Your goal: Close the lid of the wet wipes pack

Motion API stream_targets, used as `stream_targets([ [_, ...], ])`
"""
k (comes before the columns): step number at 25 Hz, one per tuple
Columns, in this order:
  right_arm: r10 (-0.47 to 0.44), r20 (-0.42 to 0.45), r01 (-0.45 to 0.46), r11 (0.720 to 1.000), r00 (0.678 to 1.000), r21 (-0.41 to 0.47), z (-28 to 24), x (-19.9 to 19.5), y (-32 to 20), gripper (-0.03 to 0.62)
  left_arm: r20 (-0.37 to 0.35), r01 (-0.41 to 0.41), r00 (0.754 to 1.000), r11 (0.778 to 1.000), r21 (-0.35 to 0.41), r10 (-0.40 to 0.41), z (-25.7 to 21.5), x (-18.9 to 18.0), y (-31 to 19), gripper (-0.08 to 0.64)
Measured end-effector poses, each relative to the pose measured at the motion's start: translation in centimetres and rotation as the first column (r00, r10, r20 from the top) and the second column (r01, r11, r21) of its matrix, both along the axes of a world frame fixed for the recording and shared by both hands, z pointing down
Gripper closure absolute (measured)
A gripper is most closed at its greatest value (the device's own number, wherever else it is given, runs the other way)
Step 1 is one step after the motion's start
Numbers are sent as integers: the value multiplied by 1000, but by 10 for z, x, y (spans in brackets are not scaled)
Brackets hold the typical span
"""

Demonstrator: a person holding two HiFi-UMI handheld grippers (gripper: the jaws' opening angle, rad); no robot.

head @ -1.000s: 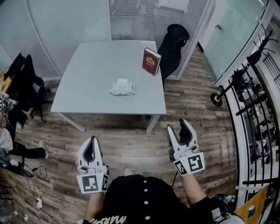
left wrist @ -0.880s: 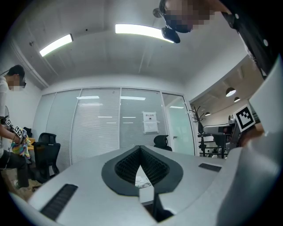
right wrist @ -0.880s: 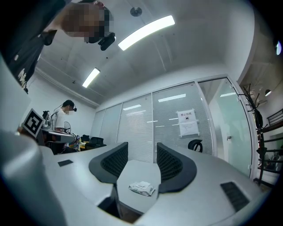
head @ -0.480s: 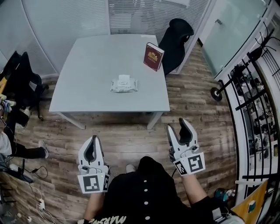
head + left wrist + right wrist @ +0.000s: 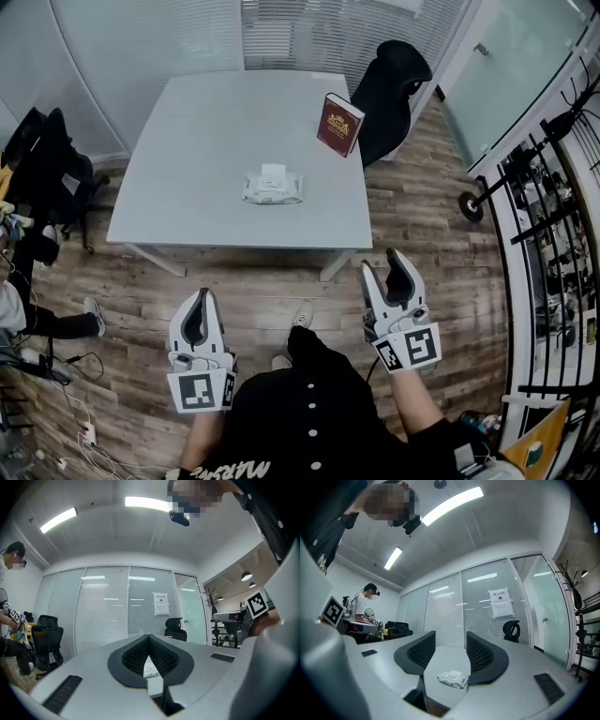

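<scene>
Closing distance comes first: wet wipes pack (image 5: 273,186) lies centrally on the counter (image 5: 187,141), well beyond both tools. Left tool (image 5: 200,294) is closed, empty; right tool (image 5: 384,264) is open, empty, jaws just narrowed slightly. Advise pressing the lid flat with closed tips.

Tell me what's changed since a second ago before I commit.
The person has stepped toward the table, one shoe now forward. The right gripper has just closed its jaws a little, nothing between them; they stand open. Nothing taken or released. Unchanged: the left gripper shut, wet wipes pack and red book on the table.
</scene>
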State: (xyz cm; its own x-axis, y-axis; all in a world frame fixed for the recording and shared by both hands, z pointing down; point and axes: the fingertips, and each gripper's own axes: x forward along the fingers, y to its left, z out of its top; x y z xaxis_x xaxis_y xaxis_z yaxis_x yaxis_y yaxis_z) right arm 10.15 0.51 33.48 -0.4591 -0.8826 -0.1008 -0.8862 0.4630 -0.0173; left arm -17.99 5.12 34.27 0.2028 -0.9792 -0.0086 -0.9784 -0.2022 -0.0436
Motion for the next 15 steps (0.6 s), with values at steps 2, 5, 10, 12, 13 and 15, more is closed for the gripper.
stream_targets([
  [2,-6,2,6,1000,1000,1,0,-1,-13,386,5,3,1000,1000,5,-3,-2,0,-12,554],
  [5,-14,4,14,1000,1000,0,0,-1,-34,387,12,7,1000,1000,13,-7,-6,1,-32,554],
  [10,-21,5,21,1000,1000,-6,2,1,-70,387,12,11,1000,1000,15,-11,-7,3,-68,554],
  [12,-23,6,23,1000,1000,-8,2,1,-88,387,13,11,1000,1000,15,-11,-8,3,-85,555],
  [13,-24,6,24,1000,1000,-7,2,1,-96,387,14,11,1000,1000,17,-12,-8,3,-94,555],
  [15,-29,6,29,1000,1000,-5,0,1,-112,387,13,15,1000,1000,21,-16,-11,3,-109,555],
])
